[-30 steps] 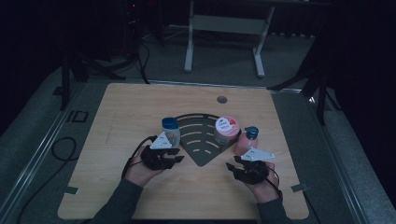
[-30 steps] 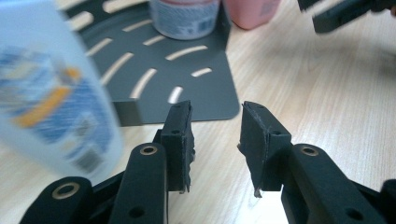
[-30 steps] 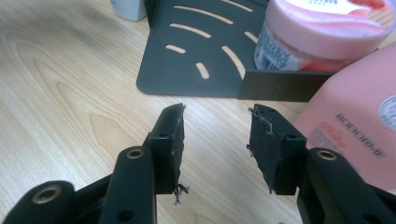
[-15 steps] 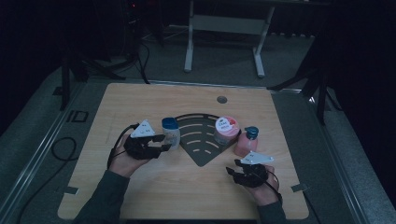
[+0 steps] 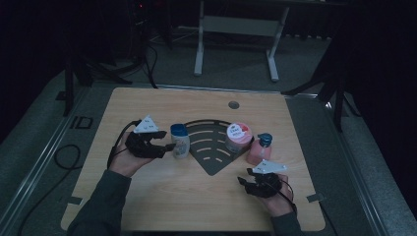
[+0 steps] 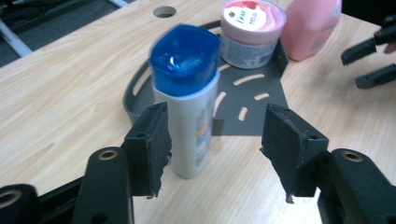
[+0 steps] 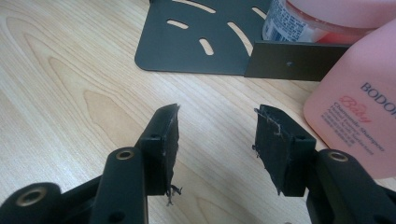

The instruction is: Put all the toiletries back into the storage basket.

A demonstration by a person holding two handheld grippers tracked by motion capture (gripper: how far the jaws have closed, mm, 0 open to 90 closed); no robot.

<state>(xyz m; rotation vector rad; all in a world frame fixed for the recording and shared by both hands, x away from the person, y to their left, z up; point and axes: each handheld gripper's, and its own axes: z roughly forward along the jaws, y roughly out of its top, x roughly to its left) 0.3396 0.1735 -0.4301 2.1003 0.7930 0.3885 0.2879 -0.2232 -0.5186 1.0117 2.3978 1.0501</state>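
Bottles first, from the high view: a white bottle [image 5: 180, 141] with a blue cap stands upright on the tabletop [image 5: 147, 196] at the left edge of the dark fan-shaped tray [image 5: 212, 147]; a pink-lidded jar [image 5: 238, 137] sits at the tray's right edge, and a pink pump bottle [image 5: 258, 148] stands just beside it. The left hand-held gripper [image 5: 167, 146] reaches the white bottle from its left; the right hand-held gripper [image 5: 246, 178] hovers near the pump bottle, not touching.

Left gripper view: the jaws have just been opening and stand apart. The white bottle [image 6: 189, 98] is between them, hard against the left pad [image 6: 152, 144] and clear of the right one, so nothing clamps it. Tall and narrow, it could tip if that pad drags sideways on withdrawal, and a fall towards the jar [image 6: 251, 31] might knock it.

Right gripper view: the jaws stand apart over bare wood, holding nothing. The pump bottle [image 7: 359, 107] lies just right of the right pad [image 7: 273, 142]; a careless sweep that way would probably shove it.
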